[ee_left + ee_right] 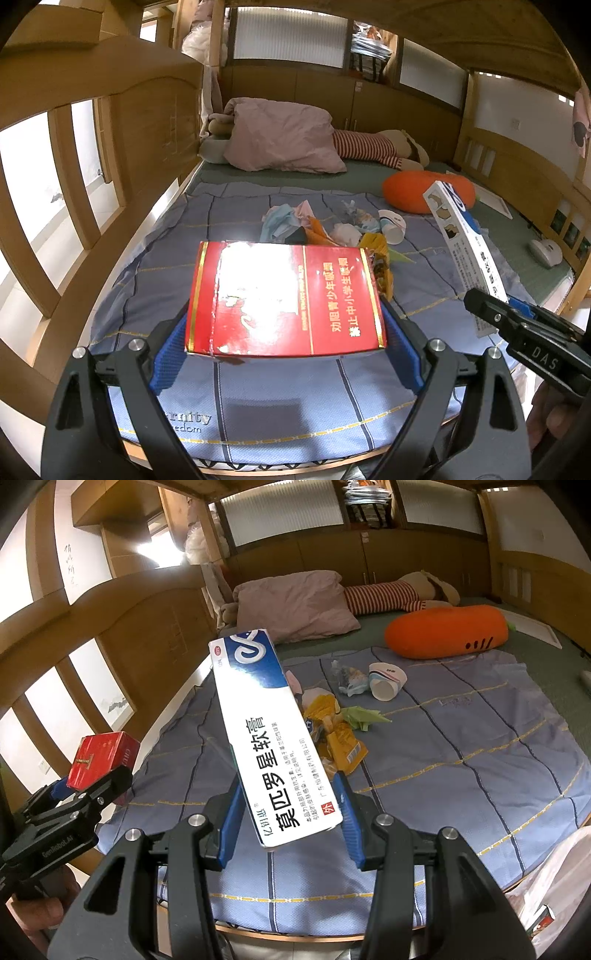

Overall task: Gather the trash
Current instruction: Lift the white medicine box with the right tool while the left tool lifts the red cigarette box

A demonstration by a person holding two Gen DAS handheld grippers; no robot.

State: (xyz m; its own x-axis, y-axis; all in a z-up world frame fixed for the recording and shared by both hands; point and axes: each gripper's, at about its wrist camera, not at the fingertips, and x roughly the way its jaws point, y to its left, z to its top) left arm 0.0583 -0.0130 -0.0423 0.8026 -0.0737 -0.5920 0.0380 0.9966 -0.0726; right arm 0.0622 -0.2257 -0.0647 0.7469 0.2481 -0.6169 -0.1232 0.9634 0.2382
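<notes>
The red carton [284,299] is clamped between the blue pads [170,354] of the left claw [286,332] and held up in the air above the near end of the bed, its glossy top face catching a strong glare. From the right wrist view the same red carton [101,758] is seen at far left, gripped in the left claw [79,794] and held clear of the mattress. The white and blue ointment box [275,738] is pinched across its lower end by the right claw [291,812], pads [347,812] pressed to both long sides, and it is tilted so that its upper end leans away to the left. In the left wrist view that ointment box [463,254] is seen at right, raised above the bed in the right claw [496,310].

Beyond both claws, a loose heap of trash is spread on the blue checked bedsheet [461,746]: a yellow snack wrapper [341,738], a green folded paper [360,716], a tipped paper cup [386,681] lying on its side and a crumpled clear wrapper [349,677] just beside the cup. None of it is touched by either claw. Further back, an orange carrot cushion [447,631] lies near the cup, with a pink pillow [295,602] and a striped plush toy [388,592] at the head of the bed. A wooden bed rail [122,118] is seen along the left side.
</notes>
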